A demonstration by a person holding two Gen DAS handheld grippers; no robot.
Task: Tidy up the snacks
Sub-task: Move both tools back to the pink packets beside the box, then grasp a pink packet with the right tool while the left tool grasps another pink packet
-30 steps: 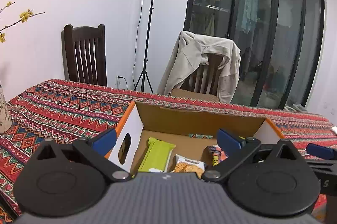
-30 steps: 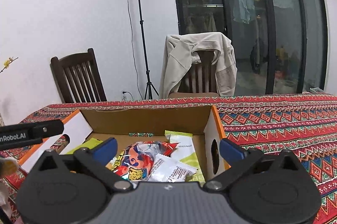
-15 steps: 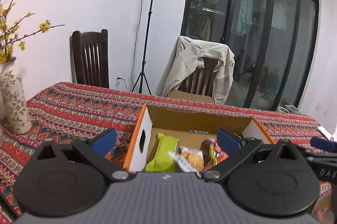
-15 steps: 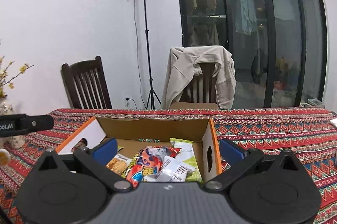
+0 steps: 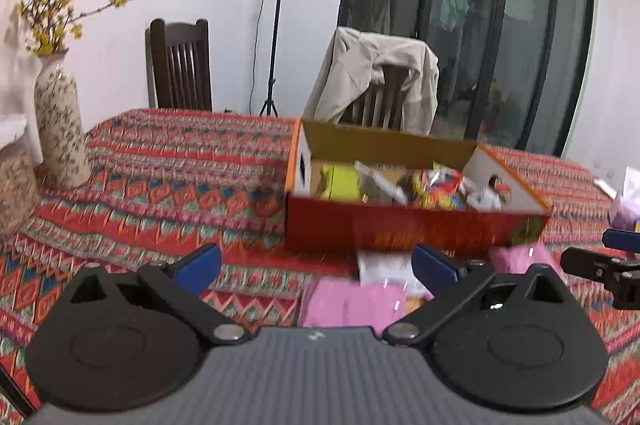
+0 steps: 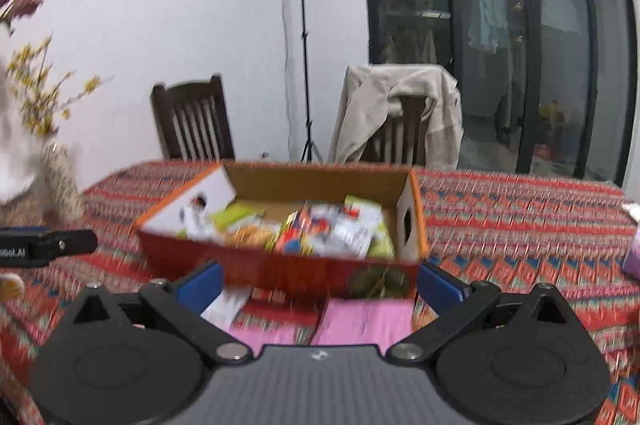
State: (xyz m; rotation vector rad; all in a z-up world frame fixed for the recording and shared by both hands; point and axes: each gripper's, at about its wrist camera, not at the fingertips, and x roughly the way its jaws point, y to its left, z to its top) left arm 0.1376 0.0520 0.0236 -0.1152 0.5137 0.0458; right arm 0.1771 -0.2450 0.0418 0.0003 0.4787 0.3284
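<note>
Both the left gripper (image 5: pixel 316 265) and right gripper (image 6: pixel 320 283) hang empty, fingers apart, just before the snack-filled box (image 5: pixel 400 225).

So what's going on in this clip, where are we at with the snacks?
A person holds a two-finger gripper in each hand over a table with a patterned cloth. Both the left gripper and the right gripper are open and hold nothing. Ahead sits an open cardboard box already holding several snack packets. Pink packets and a white one lie on the cloth in front of the box, not yet put in. Both views are blurred.
</note>
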